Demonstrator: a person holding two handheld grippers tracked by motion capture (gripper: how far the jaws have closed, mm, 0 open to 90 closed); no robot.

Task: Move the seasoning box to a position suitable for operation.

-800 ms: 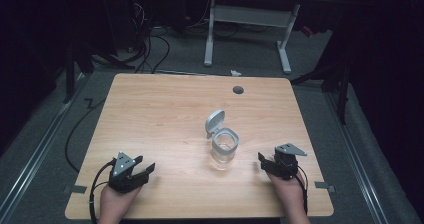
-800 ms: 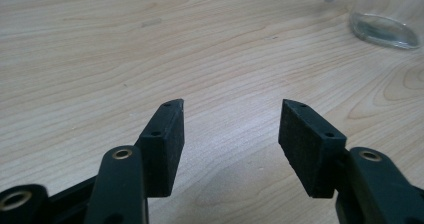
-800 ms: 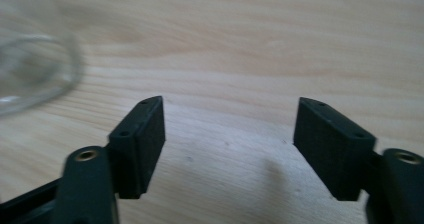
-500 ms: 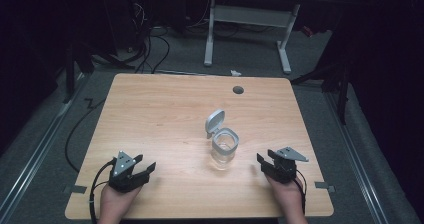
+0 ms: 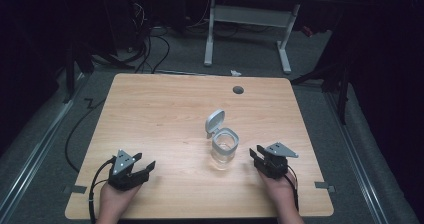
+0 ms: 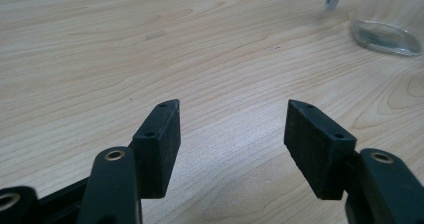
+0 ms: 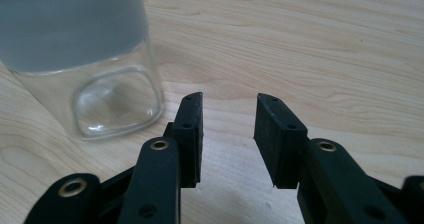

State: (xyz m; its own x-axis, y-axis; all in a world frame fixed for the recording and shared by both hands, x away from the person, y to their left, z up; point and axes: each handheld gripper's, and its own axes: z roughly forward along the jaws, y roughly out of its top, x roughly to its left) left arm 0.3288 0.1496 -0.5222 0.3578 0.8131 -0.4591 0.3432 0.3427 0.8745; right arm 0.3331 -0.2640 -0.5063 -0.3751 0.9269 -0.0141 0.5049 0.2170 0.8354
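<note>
Two handheld grippers sit low in the high view, one at each bottom corner of the light wooden table. The left black two-jaw gripper is at the lower left of the frame, and its jaws are spread wide with nothing between them, just bare wood grain in the left gripper view. The right black two-jaw gripper is at the lower right, jaws parted a moderate amount and also holding nothing.

The clear square-ish glass jar with a grey collar and flipped-up grey lid stands upright a bit right of centre and below the middle of the frame. It's just beside the right gripper, to the left of its jaw tips but not touching them. In the right gripper view the jar looms at the upper left, outside the jaws and off to the side. From the left gripper view the jar's base is at the far upper right, well apart from that gripper.

There's also a small dark round hole near the table's far edge.
</note>
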